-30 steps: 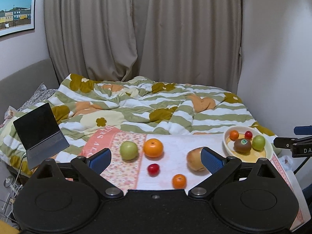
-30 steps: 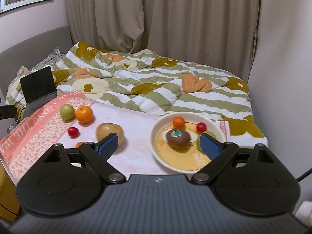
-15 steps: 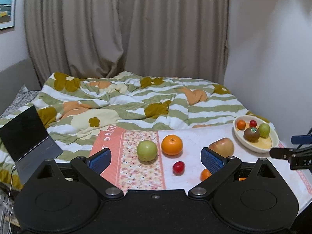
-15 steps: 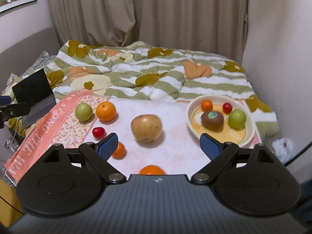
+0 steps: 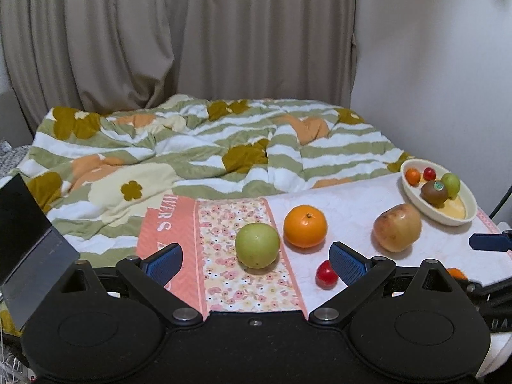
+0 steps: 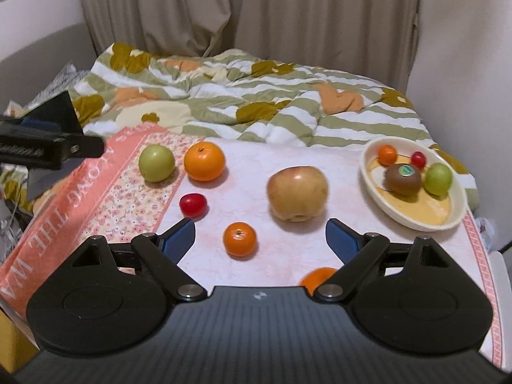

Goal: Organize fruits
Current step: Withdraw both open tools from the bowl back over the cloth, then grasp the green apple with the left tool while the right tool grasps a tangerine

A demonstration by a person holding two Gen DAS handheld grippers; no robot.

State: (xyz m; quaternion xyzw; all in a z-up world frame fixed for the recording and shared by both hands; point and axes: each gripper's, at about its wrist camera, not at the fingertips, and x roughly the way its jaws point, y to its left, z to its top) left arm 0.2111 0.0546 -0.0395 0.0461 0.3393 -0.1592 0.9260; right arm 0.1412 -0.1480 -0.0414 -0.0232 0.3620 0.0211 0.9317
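Both tongs are released and hold nothing. The left gripper (image 5: pixel 254 260) has swung rightward and closer since a second ago: the green apple (image 5: pixel 257 245) now sits between its spread fingers, with the big orange (image 5: pixel 305 226) just beside it. The right gripper (image 6: pixel 260 236) has pulled back from the bowl (image 6: pixel 456 220) at the cloth's (image 6: pixel 288 249) far right edge — the small mandarin (image 6: pixel 239 238) now lies between its fingers, the yellow apple (image 6: pixel 297 193) beyond. A second orange fruit (image 6: pixel 316 277) peeks out near its right finger, probably another mandarin. The cherry tomato (image 6: pixel 192 204) rests mid-cloth, apart from everything.
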